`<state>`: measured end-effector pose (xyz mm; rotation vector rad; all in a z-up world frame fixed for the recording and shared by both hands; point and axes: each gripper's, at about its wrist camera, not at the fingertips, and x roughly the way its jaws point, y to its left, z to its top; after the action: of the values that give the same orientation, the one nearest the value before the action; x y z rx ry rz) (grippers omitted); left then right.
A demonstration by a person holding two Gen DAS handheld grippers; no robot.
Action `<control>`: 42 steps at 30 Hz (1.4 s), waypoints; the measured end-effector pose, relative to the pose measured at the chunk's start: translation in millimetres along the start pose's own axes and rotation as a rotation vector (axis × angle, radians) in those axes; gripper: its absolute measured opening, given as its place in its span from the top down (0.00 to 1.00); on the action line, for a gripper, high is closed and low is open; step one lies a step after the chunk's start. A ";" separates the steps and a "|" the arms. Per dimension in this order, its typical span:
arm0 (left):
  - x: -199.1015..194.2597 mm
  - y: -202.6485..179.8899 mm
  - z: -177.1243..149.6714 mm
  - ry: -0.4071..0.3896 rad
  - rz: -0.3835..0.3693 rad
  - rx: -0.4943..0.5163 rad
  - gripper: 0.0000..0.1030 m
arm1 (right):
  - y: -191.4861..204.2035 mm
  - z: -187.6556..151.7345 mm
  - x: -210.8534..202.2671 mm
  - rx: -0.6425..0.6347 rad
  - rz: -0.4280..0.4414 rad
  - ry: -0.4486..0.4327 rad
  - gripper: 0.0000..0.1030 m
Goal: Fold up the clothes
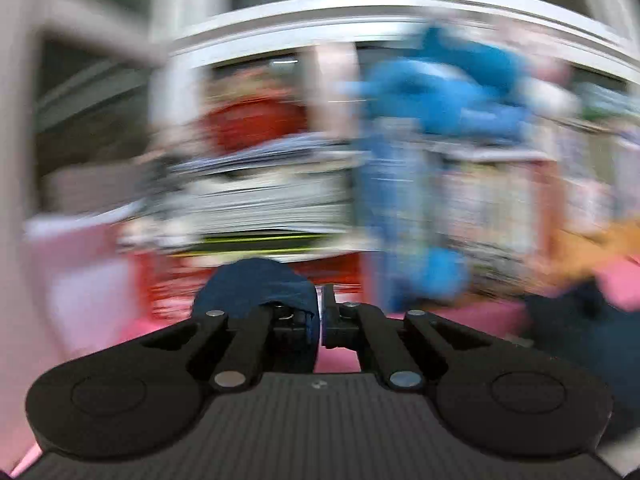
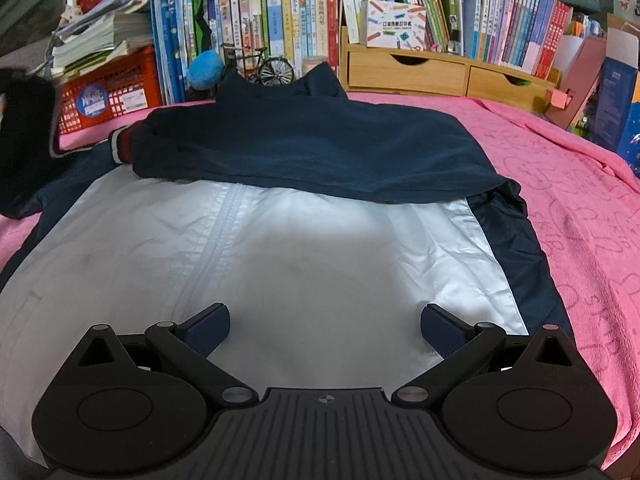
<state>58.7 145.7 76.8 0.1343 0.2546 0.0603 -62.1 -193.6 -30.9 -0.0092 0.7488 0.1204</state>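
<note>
We grip a navy sleeve (image 1: 256, 288) in our left tongs (image 1: 322, 316), mid-fold. The jacket (image 2: 280, 220) lies on the pink blanket (image 2: 580, 200); our right tongs (image 2: 325, 330) gape empty. Next, we judge, the sleeve goes down toward 12 o'clock.

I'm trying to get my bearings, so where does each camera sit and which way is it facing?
Left wrist: on the left tool, facing a blurred bookshelf; its fingers are shut on navy cloth.
Right wrist: on the right tool, looking low across the jacket on the pink blanket toward the bookshelf; its fingers are open.
Shared: bookshelf, blanket, red crate, blue plush.
</note>
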 end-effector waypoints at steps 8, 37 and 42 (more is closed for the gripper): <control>-39.8 -101.8 -57.9 0.167 -0.177 0.238 0.34 | -3.4 25.6 -4.5 0.043 0.087 -0.075 0.00; -136.5 9.4 -113.3 0.208 0.078 0.060 0.06 | 137.0 139.2 59.4 -0.055 0.060 -0.227 0.64; -134.4 4.4 -114.3 0.211 0.072 0.055 0.05 | 88.7 122.5 74.0 0.070 0.081 -0.107 0.24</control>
<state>-100.4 154.1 1.0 0.1918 0.4627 0.1394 64.8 -91.4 11.7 0.0938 0.6465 0.1701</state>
